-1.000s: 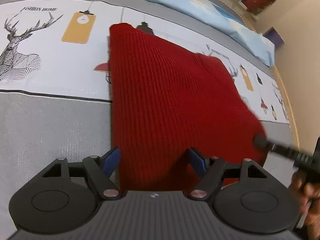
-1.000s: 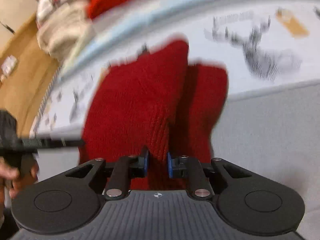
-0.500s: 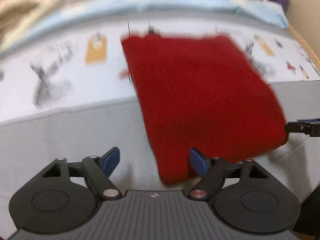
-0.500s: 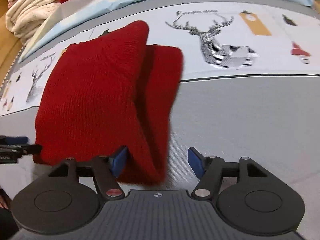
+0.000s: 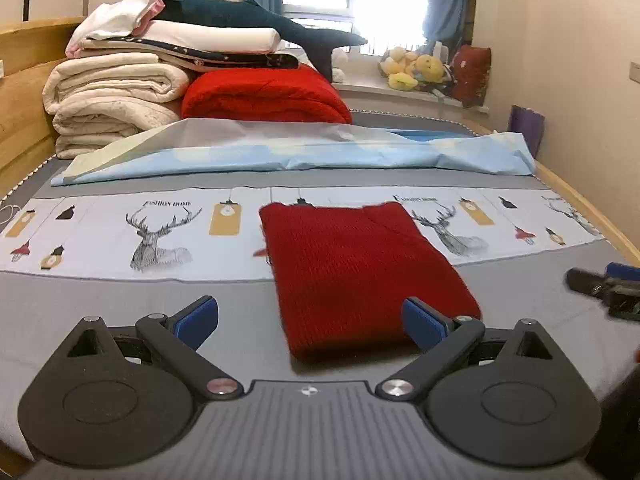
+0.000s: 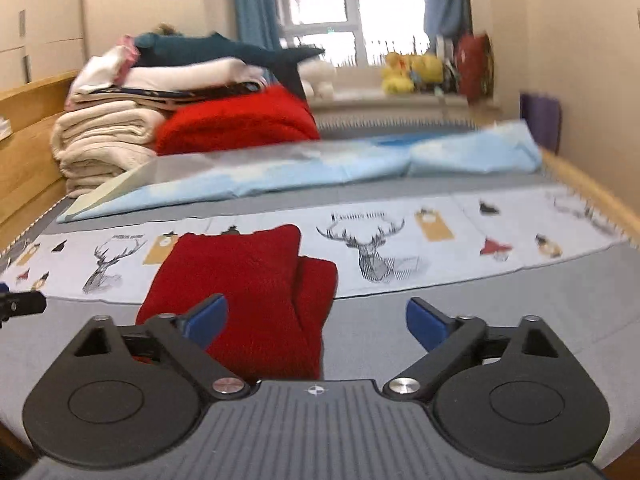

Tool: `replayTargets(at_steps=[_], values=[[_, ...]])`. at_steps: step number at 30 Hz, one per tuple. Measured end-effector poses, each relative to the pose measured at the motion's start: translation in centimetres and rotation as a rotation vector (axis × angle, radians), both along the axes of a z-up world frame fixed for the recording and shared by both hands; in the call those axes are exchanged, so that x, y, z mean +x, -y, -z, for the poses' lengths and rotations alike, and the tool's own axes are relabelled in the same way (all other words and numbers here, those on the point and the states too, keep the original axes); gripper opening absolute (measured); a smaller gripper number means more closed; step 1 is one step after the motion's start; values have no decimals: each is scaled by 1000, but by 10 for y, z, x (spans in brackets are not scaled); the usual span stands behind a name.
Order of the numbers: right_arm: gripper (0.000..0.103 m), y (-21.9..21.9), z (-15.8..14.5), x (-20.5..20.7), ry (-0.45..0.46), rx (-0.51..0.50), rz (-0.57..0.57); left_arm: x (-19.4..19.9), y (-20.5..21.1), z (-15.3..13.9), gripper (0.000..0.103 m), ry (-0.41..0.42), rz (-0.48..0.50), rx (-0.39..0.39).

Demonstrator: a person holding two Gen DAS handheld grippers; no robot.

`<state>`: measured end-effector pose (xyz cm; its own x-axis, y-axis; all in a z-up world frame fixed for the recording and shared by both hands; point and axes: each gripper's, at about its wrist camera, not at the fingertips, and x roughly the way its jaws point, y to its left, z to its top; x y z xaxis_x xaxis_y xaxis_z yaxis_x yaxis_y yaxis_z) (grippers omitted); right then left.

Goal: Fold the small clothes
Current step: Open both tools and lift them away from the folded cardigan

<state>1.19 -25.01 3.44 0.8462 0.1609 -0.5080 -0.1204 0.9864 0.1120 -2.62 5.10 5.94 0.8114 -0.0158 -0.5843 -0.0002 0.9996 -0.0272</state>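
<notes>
A red knitted garment (image 5: 360, 264) lies folded flat on the grey bed sheet, its far end on the deer-print strip. My left gripper (image 5: 310, 320) hovers before its near edge with the jaws opening wide, and neither pad touches the cloth. In the right wrist view the garment (image 6: 248, 280) lies ahead and to the left, showing a doubled fold along its right side. My right gripper (image 6: 316, 320) is also opening, with nothing pressed between its blue pads. Each view catches the other gripper's tip at its edge, the right gripper (image 5: 604, 284) and the left gripper (image 6: 20, 304).
A crumpled light blue sheet (image 5: 304, 152) lies across the bed behind the print strip. Folded cream blankets (image 5: 112, 96), a red quilt (image 5: 264, 96) and a plush shark (image 5: 256, 20) are stacked at the far left. The wooden bed frame (image 5: 588, 208) runs along the right.
Both grippers drew back and upward from the garment, and the views tilted up to show the room. The right gripper let go of the garment's fold and opened wide. The left jaws widened.
</notes>
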Motion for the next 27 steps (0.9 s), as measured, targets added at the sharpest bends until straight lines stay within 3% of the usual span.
replayTargets(at_steps=[2,5,7,9,11,14,16,21,27], values=[[100,-4,7,-18,13,-9,-15,-17,9,0,100,-2,5,5],[102,-11,17,-30,-44,-7,-49,-32,16,6,103,-21,9,-30],[102,-19,22,-31,-67,-5,-82,-34,19,22,103,-12,-14,-34],[102,-30,26,-28,-81,-16,-111,-35,21,46,103,-4,-54,17],[102,-35,31,-22,-96,-28,-104,-22,21,63,103,-103,-105,63],[102,-42,37,-12,-109,-39,-76,-11,8,65,103,-103,-159,-25],[102,-45,41,-7,-115,-46,-65,-5,10,65,103,-101,-158,2],[102,-52,44,-5,-119,-57,-72,-3,17,67,103,-104,-133,-39],[102,-55,47,-4,-123,-62,-71,3,34,66,103,-70,-88,-12]])
